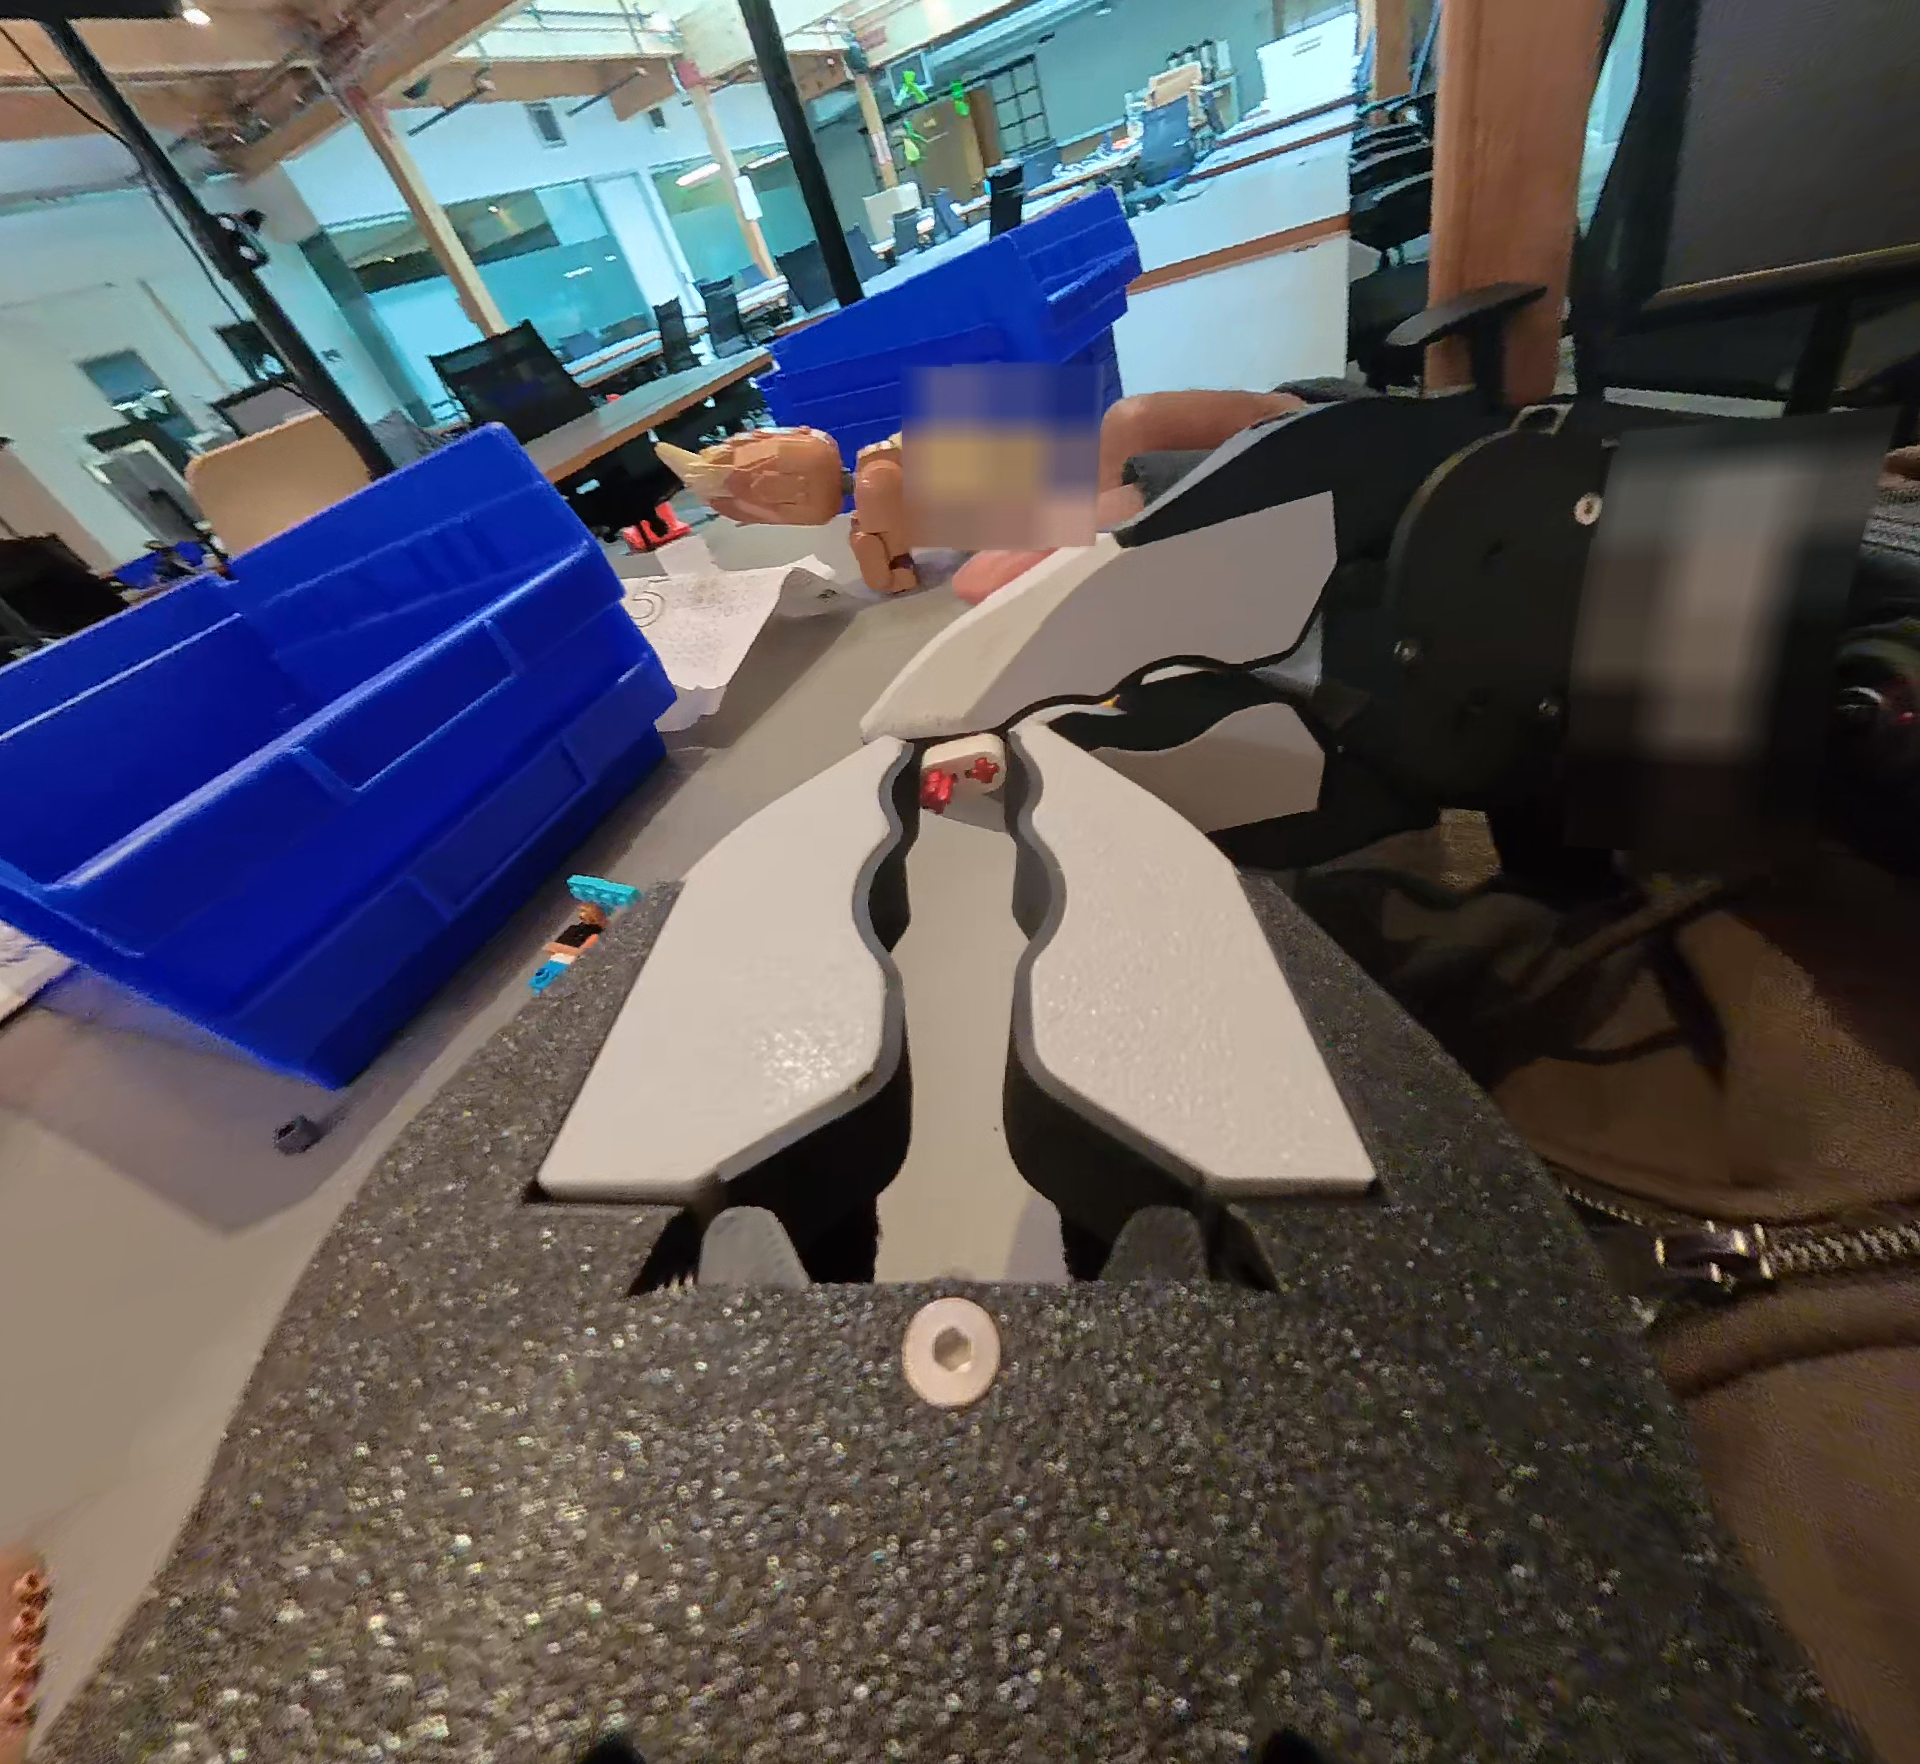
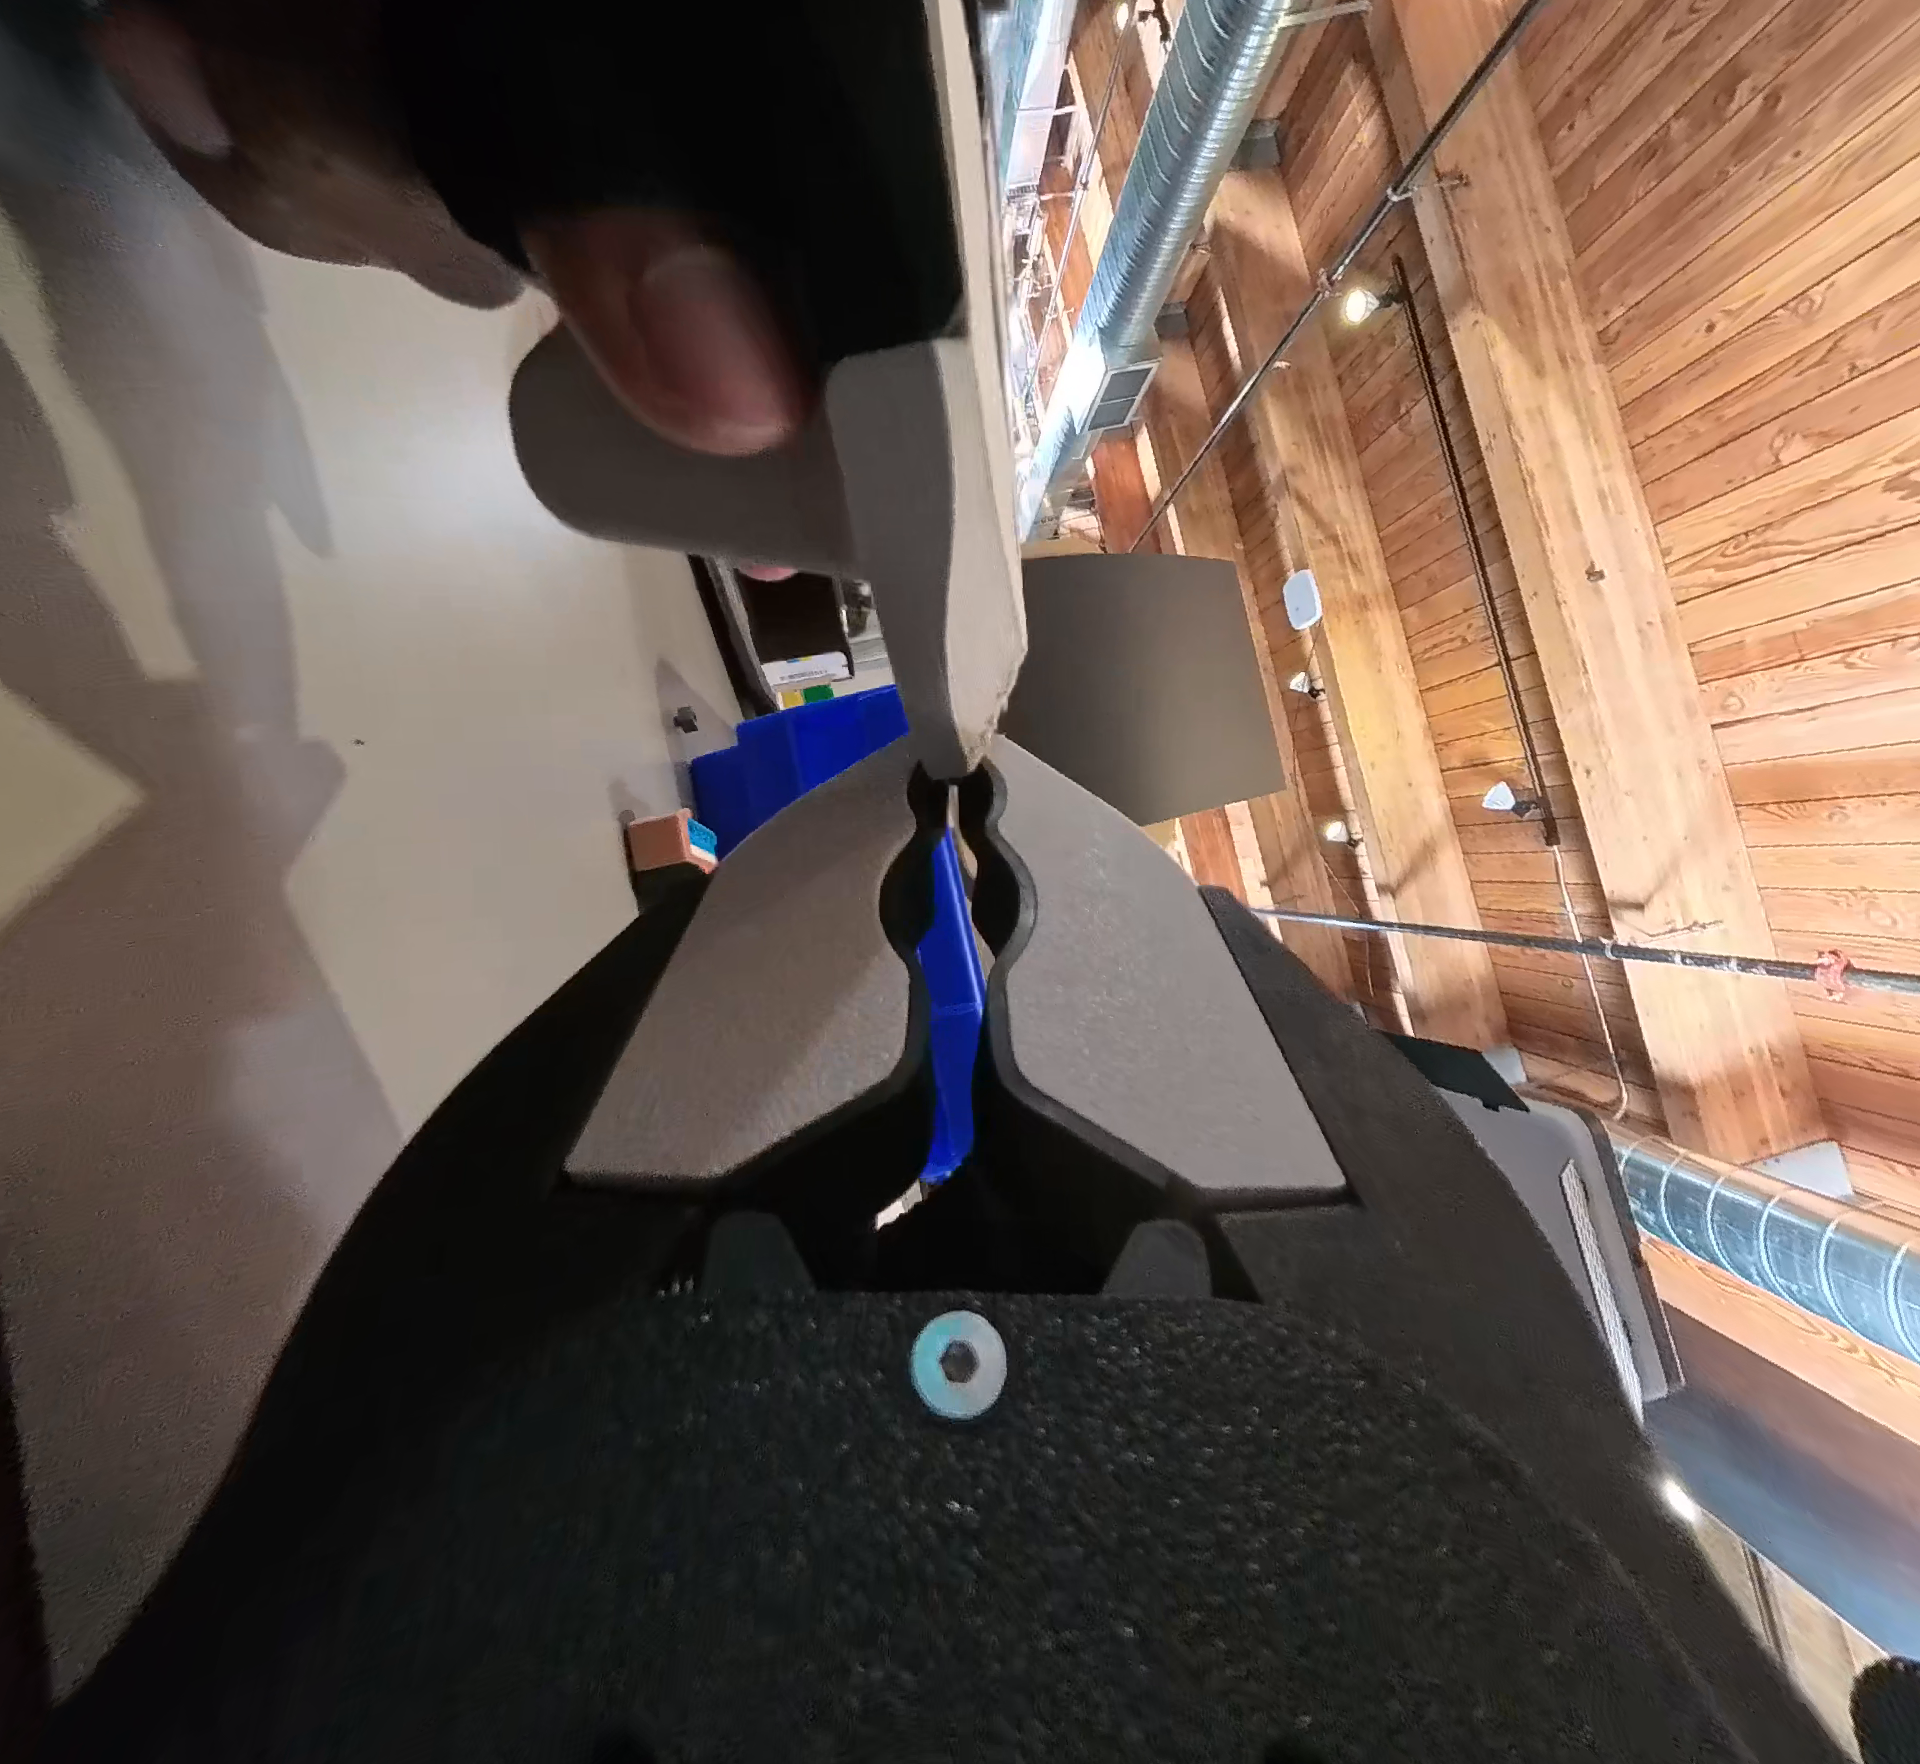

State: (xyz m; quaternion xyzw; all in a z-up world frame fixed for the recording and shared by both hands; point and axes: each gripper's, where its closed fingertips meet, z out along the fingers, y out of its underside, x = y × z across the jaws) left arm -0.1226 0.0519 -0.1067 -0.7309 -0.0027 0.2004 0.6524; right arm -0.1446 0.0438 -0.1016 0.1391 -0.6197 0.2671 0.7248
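The grey table [image 1: 156, 1226] carried stacked blue bins [image 1: 343, 779] on the left, with a crumpled sheet of paper [image 1: 717, 634] and a tan toy figure [image 1: 790, 478] beyond them, and a small minifigure [image 1: 577, 935] lying just beside the nearest bin; the left gripper [image 1: 961, 779] was narrowed to a small gap and pinched a small white piece with red marks [image 1: 961, 772] at its very tips, the piece lying crosswise between them; the right gripper [image 1: 925, 727] came in from the right with its tip touching or just above that piece; in the right wrist view its own fingers [image 2: 831, 935] were almost closed at the tips, and whether they gripped anything could not be told.
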